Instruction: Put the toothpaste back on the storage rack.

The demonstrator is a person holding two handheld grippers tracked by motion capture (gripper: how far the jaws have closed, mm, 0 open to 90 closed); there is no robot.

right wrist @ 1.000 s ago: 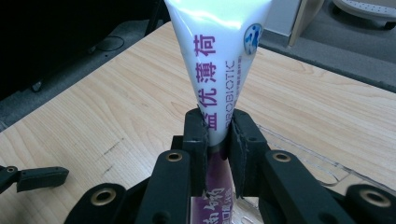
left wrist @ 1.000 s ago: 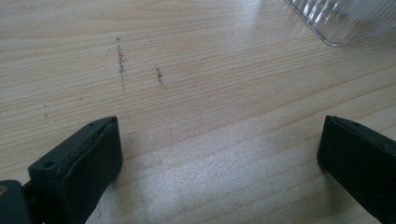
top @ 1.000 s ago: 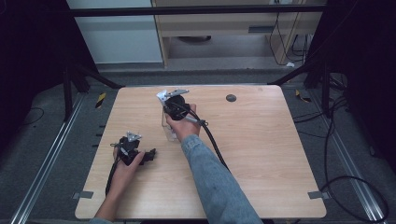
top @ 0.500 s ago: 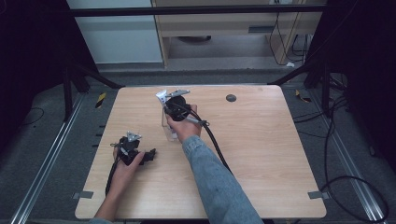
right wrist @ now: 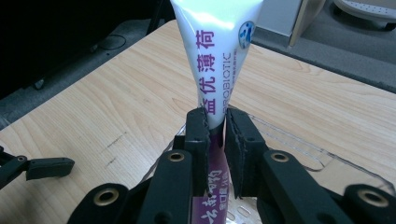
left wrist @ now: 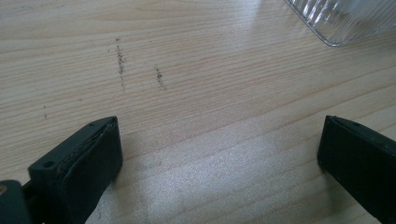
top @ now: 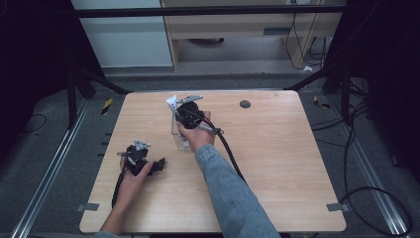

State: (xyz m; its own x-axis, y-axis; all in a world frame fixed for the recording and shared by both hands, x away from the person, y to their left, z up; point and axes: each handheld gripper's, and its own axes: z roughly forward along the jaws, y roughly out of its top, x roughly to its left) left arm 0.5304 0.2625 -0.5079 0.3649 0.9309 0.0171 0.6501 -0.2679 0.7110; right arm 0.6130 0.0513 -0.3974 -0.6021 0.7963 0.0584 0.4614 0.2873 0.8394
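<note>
Pinching the soft, light toothpaste tube [right wrist: 217, 56] at mid-body above the clear ribbed container [top: 179, 133], the right gripper [right wrist: 216, 128] is clamped on it; a firmer pinch would probably dent it.

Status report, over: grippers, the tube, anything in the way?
Right gripper shut on toothpaste tube, above clear tray. Left gripper open, on table. Nothing in the way.

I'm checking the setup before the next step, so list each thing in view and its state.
White toothpaste tube with purple lettering: upright, clamped, lower end in the container.
Clear ribbed plastic container: standing on the table, open-topped.
Right claw: shut on the tube.
Left claw: open, holding nothing, low over the light wooden table.
</note>
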